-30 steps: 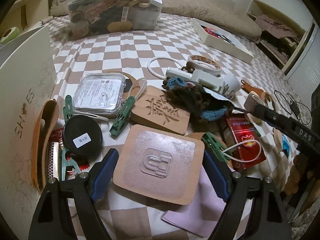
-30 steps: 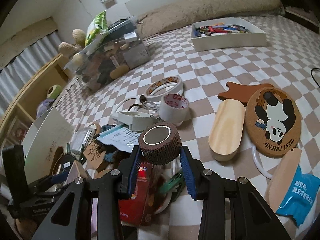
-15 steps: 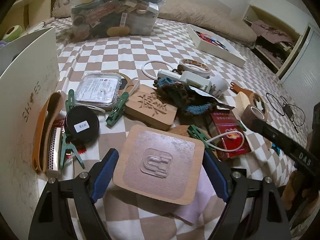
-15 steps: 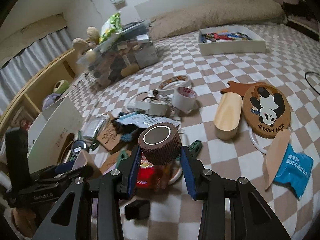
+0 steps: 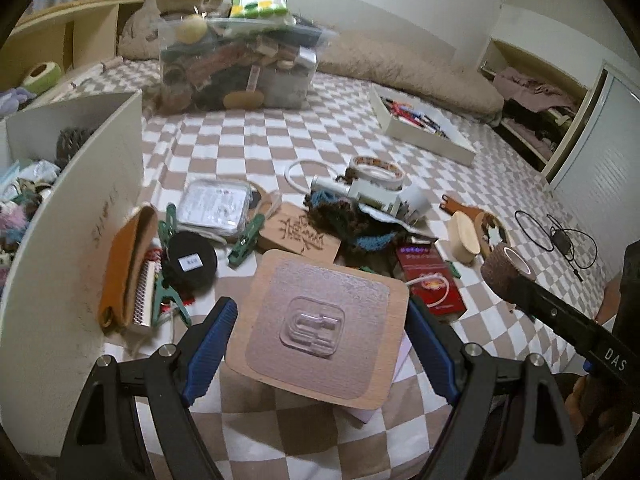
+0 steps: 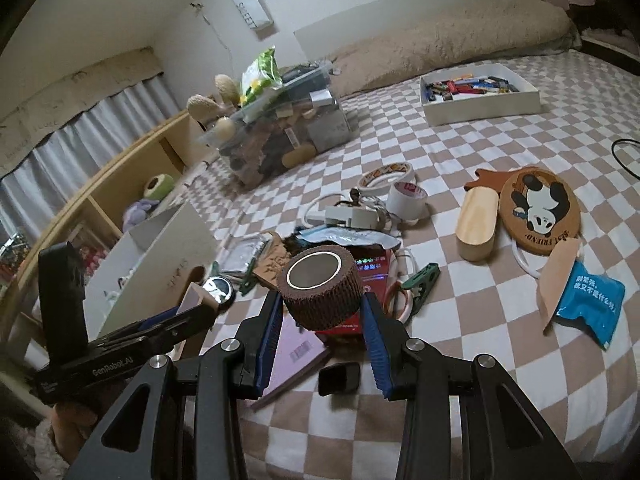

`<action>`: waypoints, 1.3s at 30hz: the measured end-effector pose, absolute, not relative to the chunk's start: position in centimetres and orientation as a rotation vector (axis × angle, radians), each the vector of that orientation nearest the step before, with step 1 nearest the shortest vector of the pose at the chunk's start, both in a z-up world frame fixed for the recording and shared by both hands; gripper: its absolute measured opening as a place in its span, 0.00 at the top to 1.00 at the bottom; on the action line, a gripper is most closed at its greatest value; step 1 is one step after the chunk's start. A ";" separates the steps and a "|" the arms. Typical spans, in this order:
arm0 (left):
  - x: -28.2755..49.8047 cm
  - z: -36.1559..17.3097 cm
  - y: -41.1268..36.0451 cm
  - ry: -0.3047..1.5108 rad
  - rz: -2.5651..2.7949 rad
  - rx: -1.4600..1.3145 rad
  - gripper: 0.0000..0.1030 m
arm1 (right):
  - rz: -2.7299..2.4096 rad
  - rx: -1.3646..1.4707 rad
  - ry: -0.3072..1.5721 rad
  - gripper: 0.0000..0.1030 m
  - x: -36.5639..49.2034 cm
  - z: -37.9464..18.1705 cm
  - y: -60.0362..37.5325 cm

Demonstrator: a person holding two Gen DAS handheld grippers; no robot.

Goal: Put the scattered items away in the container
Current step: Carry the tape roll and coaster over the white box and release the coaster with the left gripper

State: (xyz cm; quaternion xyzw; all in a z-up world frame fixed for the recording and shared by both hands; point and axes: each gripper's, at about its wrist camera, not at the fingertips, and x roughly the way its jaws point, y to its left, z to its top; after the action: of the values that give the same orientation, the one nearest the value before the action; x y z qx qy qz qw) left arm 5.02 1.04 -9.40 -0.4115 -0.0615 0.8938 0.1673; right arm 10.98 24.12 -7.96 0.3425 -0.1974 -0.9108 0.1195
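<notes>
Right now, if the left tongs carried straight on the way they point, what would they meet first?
The left tongs are shut on the square wooden board, so the board leads. Just past its far edge lies the carved wooden plaque on the checked bedspread; that looks first, though depth is unclear.

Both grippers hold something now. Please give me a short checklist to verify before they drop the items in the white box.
1. Left gripper clamps wooden square: ok.
2. Right gripper clamps brown roll: ok.
3. Both items lifted off the bedspread: ok.
4. White box open on top: ok.
5. Room left inside the box: cannot tell, only a corner shows.
6. Grippers already over the box: not ok, both beside it.
</notes>
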 end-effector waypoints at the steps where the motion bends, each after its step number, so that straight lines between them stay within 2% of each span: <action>1: 5.1 -9.1 0.9 -0.178 2.548 -1.159 0.18 | -2.665 0.991 -0.576 0.61 11.1 -7.7 24.1; 21: 7.6 -1.0 -7.5 -0.296 2.703 -0.892 0.17 | -2.602 0.742 -0.548 0.61 11.9 0.2 20.4; 31: 9.7 3.3 -12.9 -0.302 2.825 -0.743 0.17 | -2.548 0.647 -0.508 0.60 10.9 3.6 16.4; 39: 10.7 4.7 -16.7 -0.293 2.904 -0.708 0.17 | -2.479 0.611 -0.459 0.61 9.9 5.2 12.0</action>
State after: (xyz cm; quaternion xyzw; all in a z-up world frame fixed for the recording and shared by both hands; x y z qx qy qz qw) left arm 10.72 -16.66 4.70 -0.2352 -0.0973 0.9646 0.0690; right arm 9.86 12.00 5.22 0.2266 -0.1705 -0.9201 0.2701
